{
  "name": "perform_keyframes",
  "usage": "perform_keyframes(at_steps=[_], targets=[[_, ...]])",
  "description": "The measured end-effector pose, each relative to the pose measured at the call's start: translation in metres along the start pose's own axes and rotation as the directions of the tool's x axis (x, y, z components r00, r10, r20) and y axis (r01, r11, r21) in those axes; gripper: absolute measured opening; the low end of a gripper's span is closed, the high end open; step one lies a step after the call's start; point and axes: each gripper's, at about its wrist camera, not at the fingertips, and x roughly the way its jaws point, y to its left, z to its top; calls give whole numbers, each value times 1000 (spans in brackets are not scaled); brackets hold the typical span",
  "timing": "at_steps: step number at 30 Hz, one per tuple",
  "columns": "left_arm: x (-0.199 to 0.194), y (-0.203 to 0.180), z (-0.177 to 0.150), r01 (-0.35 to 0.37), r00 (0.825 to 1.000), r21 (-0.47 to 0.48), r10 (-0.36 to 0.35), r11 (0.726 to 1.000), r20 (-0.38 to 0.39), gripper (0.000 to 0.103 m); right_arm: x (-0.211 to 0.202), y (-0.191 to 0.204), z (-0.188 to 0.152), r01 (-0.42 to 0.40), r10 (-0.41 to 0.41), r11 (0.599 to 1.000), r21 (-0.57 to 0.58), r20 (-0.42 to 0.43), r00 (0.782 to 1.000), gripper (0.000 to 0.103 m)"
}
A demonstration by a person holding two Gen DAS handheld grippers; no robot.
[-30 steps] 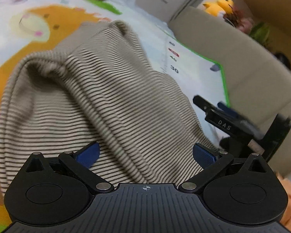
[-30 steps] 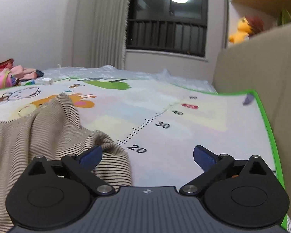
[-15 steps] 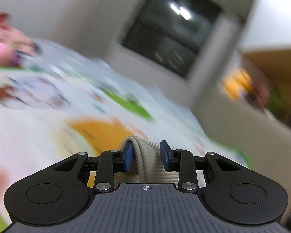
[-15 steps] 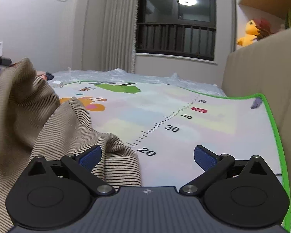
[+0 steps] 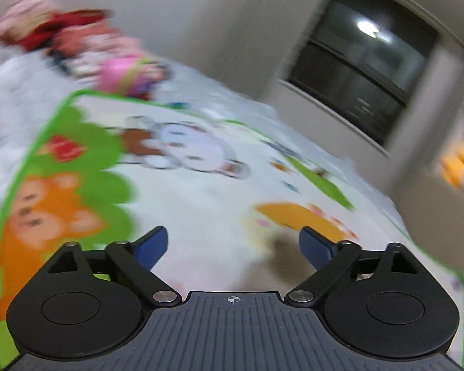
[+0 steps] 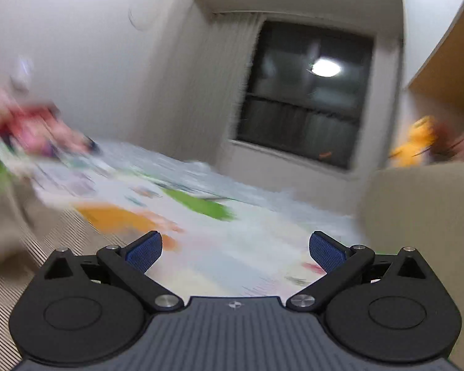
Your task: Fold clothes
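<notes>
left gripper (image 5: 233, 244) jaws apart, nothing between; beige smudge low ahead, maybe cloth, too blurred. right gripper (image 6: 235, 247) jaws apart, empty. striped garment (image 6: 21, 247) bunched on mat (image 6: 232, 247) left of right tool. both views smeared; fold state unclear.

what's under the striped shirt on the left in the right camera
The striped shirt lies on the cartoon play mat. The mat shows beside it; whatever the cloth covers is hidden, and blur hides detail.
</notes>
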Motion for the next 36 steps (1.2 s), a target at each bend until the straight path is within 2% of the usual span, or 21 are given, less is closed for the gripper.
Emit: perform_keyframes(at_steps=[2,3,6,8,9,11,12,13,15,16,17,19,20,22,24,25,28,31,32,35,36], targets=[[12,-34,-7,53,998,96,-51,994,-26,98,17,14,13,-123,125,991,48,-50,991,102],[20,-51,-15,60,998,145,-55,988,-33,98,27,21,12,-154,158,987,49,-81,984,102],[49,-92,-25,33,998,329,-17,944,-53,99,59,42,-5,-187,183,982,-3,-195,964,102],[70,-100,-33,-7,997,391,34,920,-62,99,81,56,-17,-211,194,977,-36,-270,943,101],[78,-101,-36,-27,996,399,60,916,-72,99,92,64,-22,-224,198,973,-52,-307,931,97],[89,-93,-40,-49,991,388,93,920,-96,99,102,55,-35,-262,244,965,4,-375,894,71],[88,-88,-42,-53,990,380,100,923,-103,99,105,47,-37,-273,268,961,44,-394,879,44],[90,-81,-43,-55,988,375,104,926,-114,96,107,37,-37,-276,286,957,84,-402,870,22],[100,-70,-43,-30,983,372,95,928,-156,74,111,20,-25,-270,281,959,84,-392,876,12],[103,-68,-42,-16,982,373,85,928,-170,63,113,12,-17,-257,261,964,62,-377,889,12],[106,-67,-39,-3,983,376,72,927,-171,58,118,5,-6,-221,216,975,27,-355,910,9],[111,-66,-34,11,985,386,57,923,-164,47,133,-9,12,-119,101,992,-39,-307,946,9],[114,-65,-30,-9,987,393,71,919,-143,46,143,-19,18,-65,45,996,-60,-290,956,9],[120,-58,-22,-69,987,394,121,916,-107,46,163,-34,20,22,-41,998,-67,-295,955,9],[126,-47,-19,-145,979,391,190,909,-79,47,182,-46,12,97,-119,992,-83,-324,939,9],[128,-41,-19,-181,972,387,225,904,-70,48,180,-47,9,100,-123,991,-85,-328,937,9],[129,-23,-19,-266,951,365,306,892,-54,57,151,-42,5,31,-54,996,-79,-317,947,9],[117,-10,-13,-292,945,307,322,906,-51,58,122,-37,1,-39,15,997,-74,-306,952,12],[109,-9,-10,-288,948,292,315,912,-51,63,112,-35,0,-62,38,995,-72,-303,952,14],[85,-14,-5,-241,965,250,260,938,-44,78,83,-30,-4,-132,107,989,-68,-291,951,38],[78,-20,-6,-214,972,240,231,947,-46,79,73,-29,-5,-155,130,986,-67,-287,949,51]])
